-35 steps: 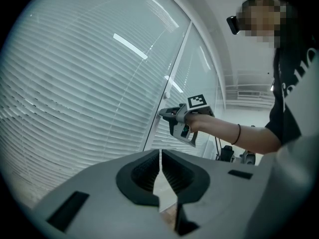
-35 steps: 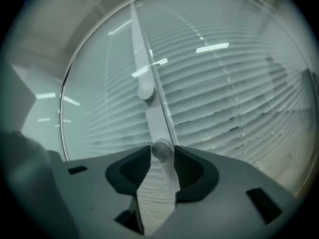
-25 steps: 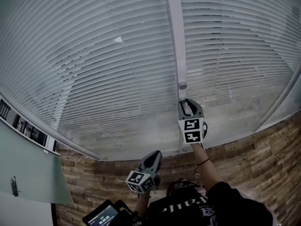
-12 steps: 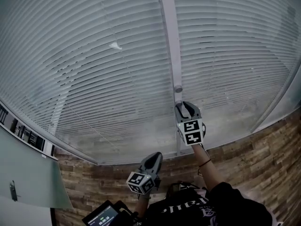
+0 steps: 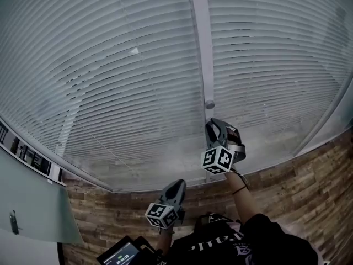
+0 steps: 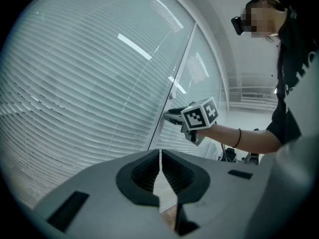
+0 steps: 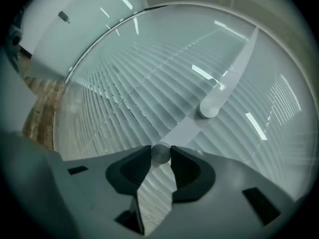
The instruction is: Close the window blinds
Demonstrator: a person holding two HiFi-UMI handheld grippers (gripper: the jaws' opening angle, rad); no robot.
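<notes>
The white slatted window blinds spread just ahead of both tongs, apparently not fully shut. The right gripper pinches a small round silver knob on the pale grey mullion. A steady twist with a firm, square grip should tilt the slats. The left gripper, pressed together and empty, hangs below.

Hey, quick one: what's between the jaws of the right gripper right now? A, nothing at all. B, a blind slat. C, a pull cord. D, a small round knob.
D: in the right gripper view, the right gripper has its jaws closed on a small round knob on the vertical frame strip between the two blinds; a second knob sits free farther along that strip.
</notes>
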